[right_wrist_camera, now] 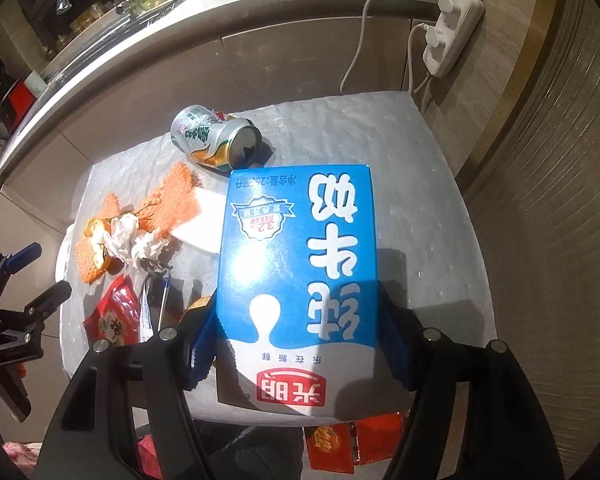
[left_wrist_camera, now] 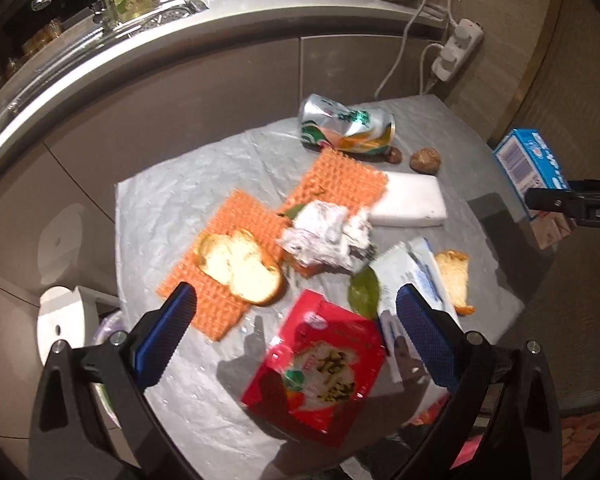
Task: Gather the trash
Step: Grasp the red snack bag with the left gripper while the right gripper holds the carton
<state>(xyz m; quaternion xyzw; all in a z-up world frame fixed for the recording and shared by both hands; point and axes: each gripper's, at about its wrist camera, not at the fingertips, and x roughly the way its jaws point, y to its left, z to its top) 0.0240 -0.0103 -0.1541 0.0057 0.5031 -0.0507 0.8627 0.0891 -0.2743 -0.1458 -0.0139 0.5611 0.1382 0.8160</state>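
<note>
Right gripper [right_wrist_camera: 296, 340], blue ribbed pads clamped on one blue-and-white milk carton [right_wrist_camera: 300, 280], glossy, rectangular, held above the table [right_wrist_camera: 420, 184]. Left gripper [left_wrist_camera: 296, 316]: jaws spread wide, empty, over one red glossy packet [left_wrist_camera: 320, 364]. Two orange knobbly mats [left_wrist_camera: 340, 180]; one white foam block [left_wrist_camera: 410, 200]; one crushed aluminium can [left_wrist_camera: 346, 126]; one crumpled tissue wad [left_wrist_camera: 328, 236]; two bread pieces [left_wrist_camera: 240, 266].

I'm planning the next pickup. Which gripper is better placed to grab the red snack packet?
The left gripper. It hangs open just above the red snack packet, fingers either side. The right gripper is shut on the blue milk carton, so it cannot take anything more.
</note>
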